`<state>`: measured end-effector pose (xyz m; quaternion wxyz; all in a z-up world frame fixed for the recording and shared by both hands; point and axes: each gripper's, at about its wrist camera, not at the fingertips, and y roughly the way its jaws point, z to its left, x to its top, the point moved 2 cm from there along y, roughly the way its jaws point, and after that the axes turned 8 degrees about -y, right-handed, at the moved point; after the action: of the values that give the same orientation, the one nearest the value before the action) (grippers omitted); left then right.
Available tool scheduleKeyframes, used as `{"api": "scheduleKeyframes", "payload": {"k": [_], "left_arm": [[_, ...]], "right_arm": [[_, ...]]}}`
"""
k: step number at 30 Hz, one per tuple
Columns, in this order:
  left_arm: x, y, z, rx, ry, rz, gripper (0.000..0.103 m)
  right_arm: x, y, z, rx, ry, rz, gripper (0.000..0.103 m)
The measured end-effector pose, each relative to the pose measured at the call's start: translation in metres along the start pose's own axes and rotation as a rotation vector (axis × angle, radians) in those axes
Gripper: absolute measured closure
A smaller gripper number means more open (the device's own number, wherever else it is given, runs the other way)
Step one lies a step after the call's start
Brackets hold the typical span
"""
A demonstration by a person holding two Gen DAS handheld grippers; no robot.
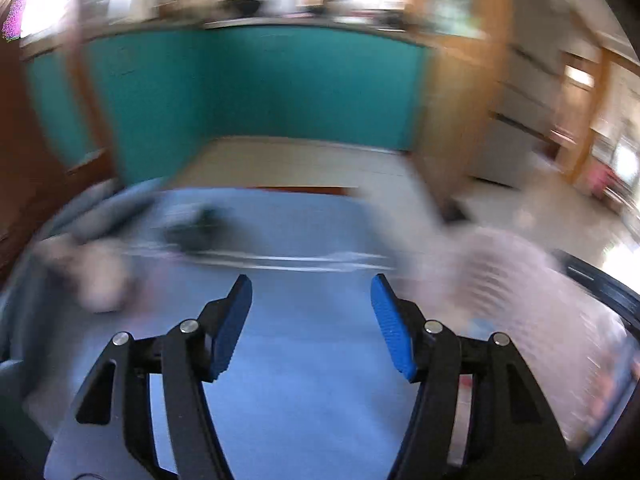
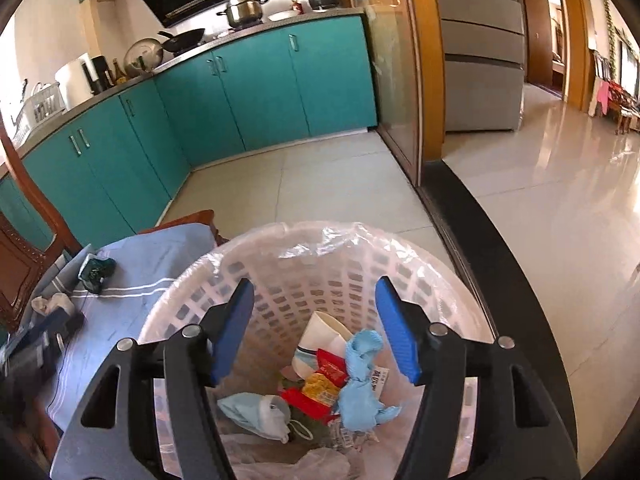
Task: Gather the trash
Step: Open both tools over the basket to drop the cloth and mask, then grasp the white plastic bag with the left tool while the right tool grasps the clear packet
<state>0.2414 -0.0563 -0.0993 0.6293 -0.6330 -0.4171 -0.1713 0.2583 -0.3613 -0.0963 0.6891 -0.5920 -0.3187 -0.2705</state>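
My right gripper [image 2: 314, 292] is open and empty, held above a white lattice trash basket [image 2: 280, 248] lined with clear plastic. Inside lie a blue glove [image 2: 362, 380], a paper cup [image 2: 320, 336], a red and yellow wrapper [image 2: 320, 390] and a face mask [image 2: 256, 412]. On the blue tablecloth [image 2: 160, 256] to the left lie a dark green wrapper [image 2: 95, 271] and a crumpled white tissue [image 2: 52, 304]. My left gripper [image 1: 311, 292] is open and empty over the blue cloth [image 1: 300, 340]; this view is blurred. A dark item [image 1: 196, 228] and a pale lump [image 1: 100, 280] lie ahead, the basket [image 1: 520, 280] to its right.
Teal kitchen cabinets [image 2: 224, 92] run along the back with pots on the counter. A wooden chair [image 2: 24, 256] stands at the left. A glass sliding door [image 2: 396, 80] and its dark floor track [image 2: 500, 240] are on the right, with a tiled floor beyond.
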Motion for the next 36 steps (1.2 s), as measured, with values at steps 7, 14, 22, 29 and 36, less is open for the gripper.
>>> {"api": "scheduleKeyframes", "payload": {"k": [7, 14, 22, 29, 36], "left_arm": [[0.023, 0.046, 0.137, 0.359, -0.230, 0.056, 0.023], [0.027, 0.089, 0.145, 0.409, -0.163, 0.085, 0.030], [0.009, 0.083, 0.152, 0.283, -0.142, 0.100, 0.073], [-0.031, 0.031, 0.159, 0.149, -0.173, 0.145, 0.073], [-0.047, -0.011, 0.158, 0.113, -0.106, 0.144, 0.073]], "right_arm": [[0.008, -0.007, 0.046, 0.133, -0.050, -0.059, 0.026], [0.013, -0.001, 0.126, 0.234, -0.219, -0.112, 0.021], [0.010, 0.029, 0.190, 0.385, -0.215, -0.043, 0.021], [0.029, 0.087, 0.285, 0.440, -0.256, 0.059, 0.020], [0.043, 0.180, 0.381, 0.257, -0.356, 0.234, 0.020]]}}
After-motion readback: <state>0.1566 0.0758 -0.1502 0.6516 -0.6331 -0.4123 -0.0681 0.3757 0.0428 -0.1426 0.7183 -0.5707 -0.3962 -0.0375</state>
